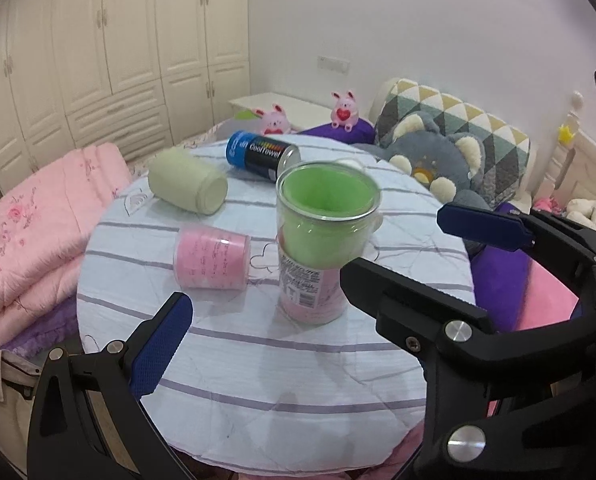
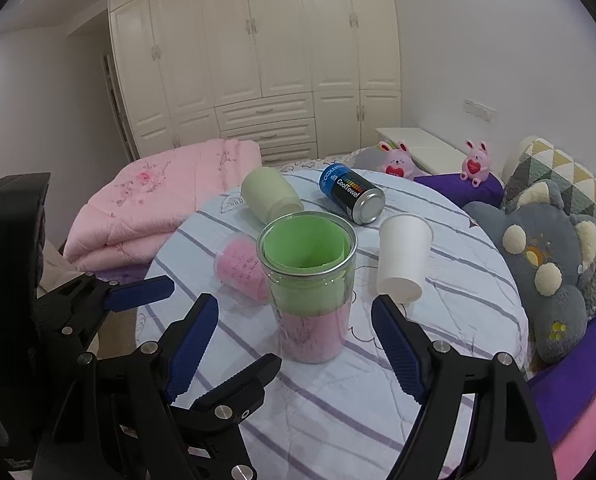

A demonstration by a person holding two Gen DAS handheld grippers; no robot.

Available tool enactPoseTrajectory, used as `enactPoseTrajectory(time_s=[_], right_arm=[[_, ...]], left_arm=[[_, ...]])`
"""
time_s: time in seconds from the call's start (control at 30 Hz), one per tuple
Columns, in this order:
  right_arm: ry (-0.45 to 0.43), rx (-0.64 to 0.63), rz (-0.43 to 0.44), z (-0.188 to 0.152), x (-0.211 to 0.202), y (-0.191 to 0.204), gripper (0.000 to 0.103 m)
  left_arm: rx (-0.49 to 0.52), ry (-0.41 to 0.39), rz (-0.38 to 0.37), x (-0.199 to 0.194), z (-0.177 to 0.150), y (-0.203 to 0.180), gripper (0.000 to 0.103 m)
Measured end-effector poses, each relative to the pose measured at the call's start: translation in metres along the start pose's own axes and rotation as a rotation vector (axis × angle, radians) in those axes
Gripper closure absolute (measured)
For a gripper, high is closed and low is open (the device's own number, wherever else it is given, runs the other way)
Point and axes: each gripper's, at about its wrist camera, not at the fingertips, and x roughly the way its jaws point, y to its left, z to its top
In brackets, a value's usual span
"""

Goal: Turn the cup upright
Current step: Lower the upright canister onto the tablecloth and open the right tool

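Clear cup (image 2: pixel 308 284) with green and pink lining stands upright, mouth up, near the middle of the round striped tabletop (image 2: pixel 338 408). Right claw (image 2: pixel 294 346) spread wide, one blue pad on each side of the cup's base, neither touching, nothing held. Left claw (image 2: pixel 218 326) also wide and empty, just left of the cup; its upper blue finger (image 1: pixel 484 226) shows in the left wrist view. White paper cup (image 2: pixel 404 258) upside down to the right. Small pink cup (image 1: pixel 212 258), pale green jar (image 1: pixel 186 187) and blue can (image 1: pixel 262 153) lie on their sides behind.
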Motion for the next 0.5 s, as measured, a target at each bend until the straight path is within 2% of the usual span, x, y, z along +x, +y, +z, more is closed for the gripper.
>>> enactPoseTrajectory(time_s=[0.3, 0.5], right_arm=[[-0.020, 0.051, -0.005, 0.009, -0.033, -0.013, 0.022], [-0.008, 0.095, -0.010, 0.022, -0.045, -0.033, 0.019]], left_arm=[[0.024, -0.066, 0.027, -0.032, 0.017, -0.019, 0.000], [0.027, -0.060, 0.045, -0.038, 0.035, -0.032, 0.000]])
